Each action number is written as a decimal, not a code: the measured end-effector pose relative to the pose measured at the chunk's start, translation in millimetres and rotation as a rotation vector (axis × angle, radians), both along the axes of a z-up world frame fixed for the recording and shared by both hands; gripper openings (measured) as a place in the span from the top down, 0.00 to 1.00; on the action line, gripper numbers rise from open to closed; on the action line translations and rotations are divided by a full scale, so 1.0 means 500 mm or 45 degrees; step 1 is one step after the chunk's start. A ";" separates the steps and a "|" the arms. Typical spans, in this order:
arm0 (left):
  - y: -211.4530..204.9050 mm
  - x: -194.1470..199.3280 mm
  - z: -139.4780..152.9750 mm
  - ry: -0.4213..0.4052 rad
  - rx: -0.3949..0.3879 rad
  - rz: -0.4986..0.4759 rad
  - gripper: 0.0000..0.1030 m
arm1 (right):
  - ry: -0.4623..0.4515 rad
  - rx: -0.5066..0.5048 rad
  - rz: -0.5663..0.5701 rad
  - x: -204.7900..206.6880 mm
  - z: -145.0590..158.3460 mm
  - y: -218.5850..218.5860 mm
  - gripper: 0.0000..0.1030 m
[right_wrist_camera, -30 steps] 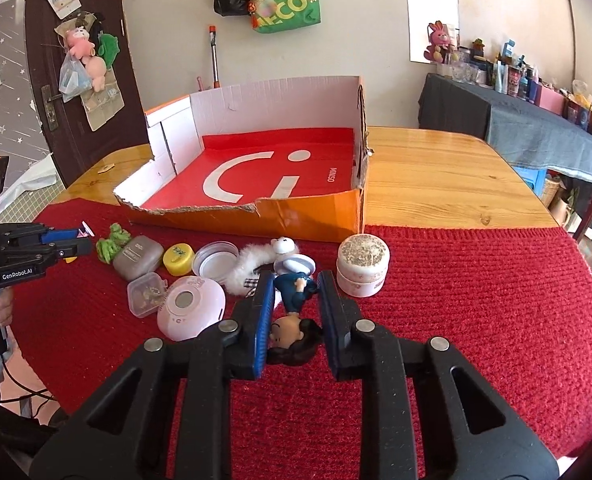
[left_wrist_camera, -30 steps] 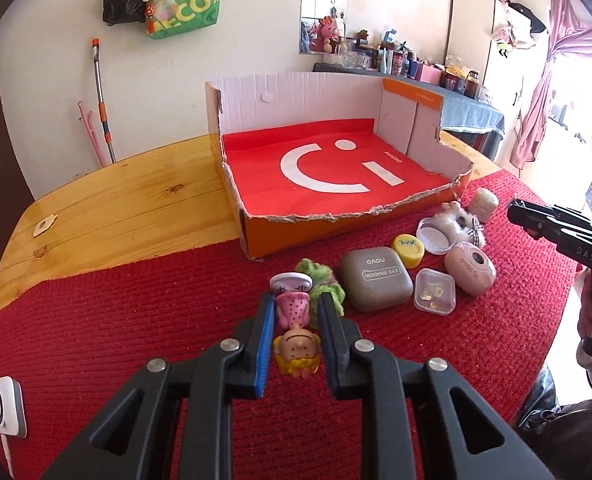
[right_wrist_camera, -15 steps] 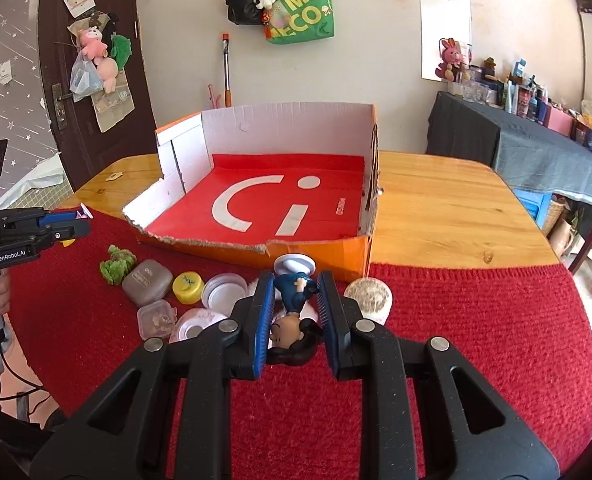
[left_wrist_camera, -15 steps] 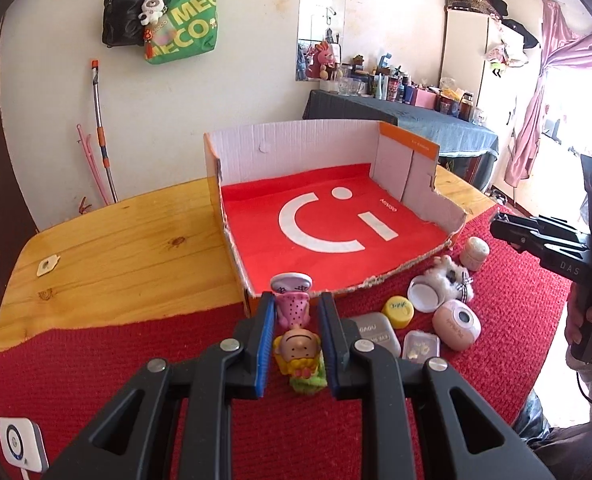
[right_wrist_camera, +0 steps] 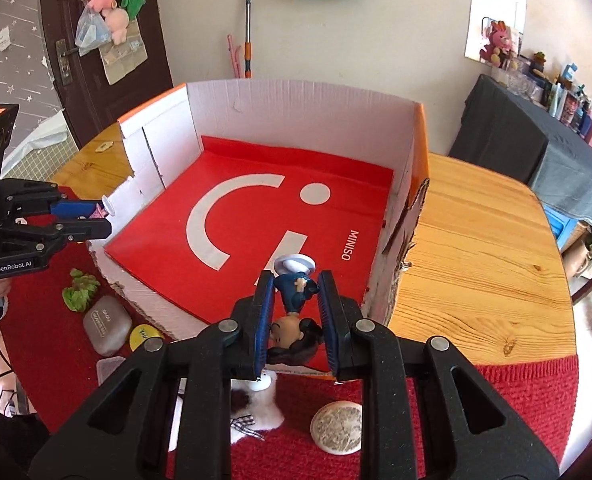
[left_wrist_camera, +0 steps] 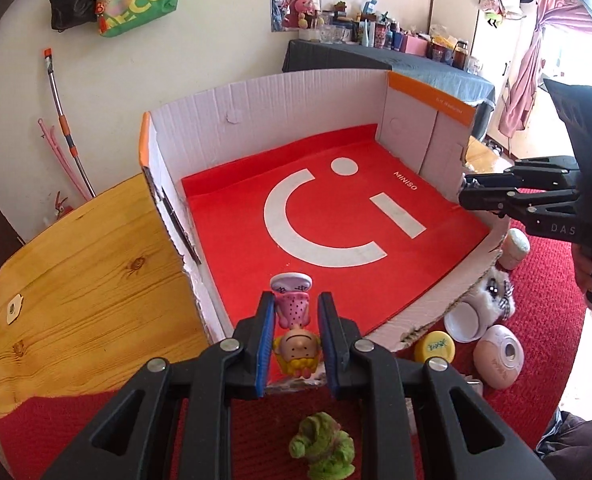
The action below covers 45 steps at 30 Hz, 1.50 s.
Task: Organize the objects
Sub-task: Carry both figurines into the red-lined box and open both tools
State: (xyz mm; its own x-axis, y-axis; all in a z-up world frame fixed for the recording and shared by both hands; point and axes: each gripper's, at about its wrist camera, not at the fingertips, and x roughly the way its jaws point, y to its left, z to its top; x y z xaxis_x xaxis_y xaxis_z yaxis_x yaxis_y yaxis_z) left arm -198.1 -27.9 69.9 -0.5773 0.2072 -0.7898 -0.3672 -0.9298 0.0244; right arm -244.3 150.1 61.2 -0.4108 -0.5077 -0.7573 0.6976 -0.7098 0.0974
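Observation:
An open cardboard box (left_wrist_camera: 256,120) with a red MINISO liner (left_wrist_camera: 336,208) stands on the table; it also shows in the right wrist view (right_wrist_camera: 296,108). My left gripper (left_wrist_camera: 295,320) is shut on a pink-dress doll (left_wrist_camera: 294,328), held head toward me above the box's near left corner. My right gripper (right_wrist_camera: 295,300) is shut on a blue-dress doll (right_wrist_camera: 294,300), held above the box's near right corner. Each gripper shows in the other view: the right one (left_wrist_camera: 472,194) and the left one (right_wrist_camera: 100,220).
On the red mat (left_wrist_camera: 544,280) by the box's front lie a green toy (left_wrist_camera: 324,446), a yellow lid (left_wrist_camera: 434,346), a pink round case (left_wrist_camera: 498,362), a white plush (left_wrist_camera: 492,294), a grey case (right_wrist_camera: 106,322) and a round jar (right_wrist_camera: 338,426). Bare wooden table (right_wrist_camera: 476,260) flanks the box.
Both grippers have risen and moved forward with their dolls, from above the mat to over the box's front edge. The small objects now lie below and behind the fingertips.

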 end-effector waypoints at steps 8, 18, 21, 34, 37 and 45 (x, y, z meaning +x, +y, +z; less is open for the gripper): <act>0.008 -0.037 -0.043 -0.072 -0.096 -0.051 0.79 | -0.102 0.165 0.088 -0.041 -0.048 -0.035 0.80; 0.027 -0.052 -0.058 -0.135 -0.174 -0.115 0.78 | -0.078 0.286 0.146 -0.038 -0.059 -0.054 0.80; 0.029 -0.050 -0.058 -0.134 -0.186 -0.121 0.78 | -0.073 0.303 0.155 -0.040 -0.058 -0.054 0.79; 0.036 -0.046 -0.053 -0.136 -0.196 -0.123 0.78 | -0.066 0.332 0.173 -0.037 -0.056 -0.041 0.79; 0.039 -0.044 -0.051 -0.138 -0.194 -0.122 0.78 | -0.067 0.334 0.174 -0.037 -0.054 -0.037 0.79; 0.038 -0.045 -0.049 -0.137 -0.186 -0.118 0.70 | -0.068 0.335 0.173 -0.035 -0.054 -0.038 0.79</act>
